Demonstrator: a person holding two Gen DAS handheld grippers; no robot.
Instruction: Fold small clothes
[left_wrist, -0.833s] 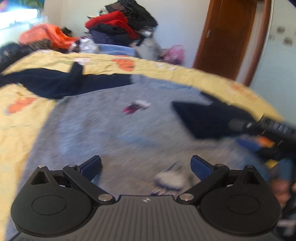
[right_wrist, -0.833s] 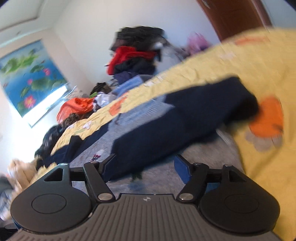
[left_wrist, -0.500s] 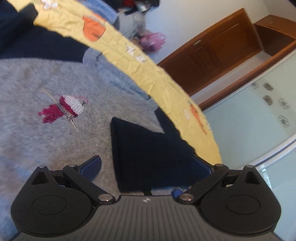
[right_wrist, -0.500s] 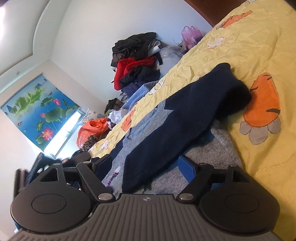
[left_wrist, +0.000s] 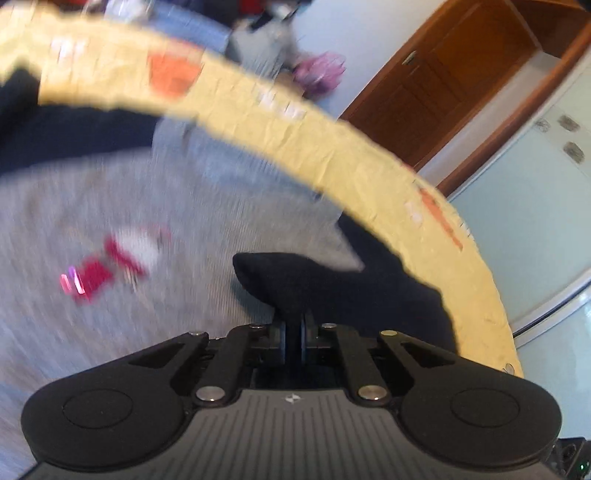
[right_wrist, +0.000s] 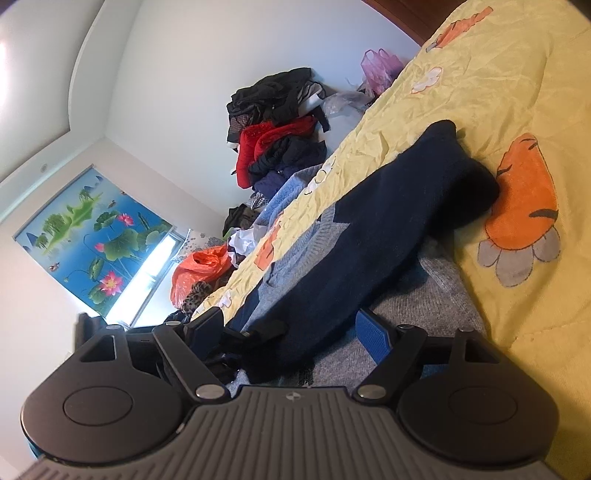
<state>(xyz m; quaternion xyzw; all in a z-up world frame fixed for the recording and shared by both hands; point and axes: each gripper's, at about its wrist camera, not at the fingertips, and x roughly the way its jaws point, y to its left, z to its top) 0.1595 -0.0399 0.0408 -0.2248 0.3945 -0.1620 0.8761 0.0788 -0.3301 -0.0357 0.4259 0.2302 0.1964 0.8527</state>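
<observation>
Our left claw (left_wrist: 293, 338) has just clamped the navy sleeve (left_wrist: 332, 284) at six o'clock; our right claw (right_wrist: 291, 332) waits apart, so folding can begin.

no readable text, labels, brands or numbers on anything in either view

Bed's got a crinkly yellow bedspread (right_wrist: 491, 92) with orange cartoon prints, one big orange flower-looking one (right_wrist: 522, 206) off to the right. Against the white wall there's a heap of clothes (right_wrist: 277, 122), black stuff on top, red in the middle, dark blue lower down. An orange plastic bag (right_wrist: 199, 269) sits near the window, a pinkish-purple bag (right_wrist: 380, 68) further along. Lotus pond blind (right_wrist: 88, 240) over the window. Brown wooden door (left_wrist: 454, 81) in the left view.
</observation>
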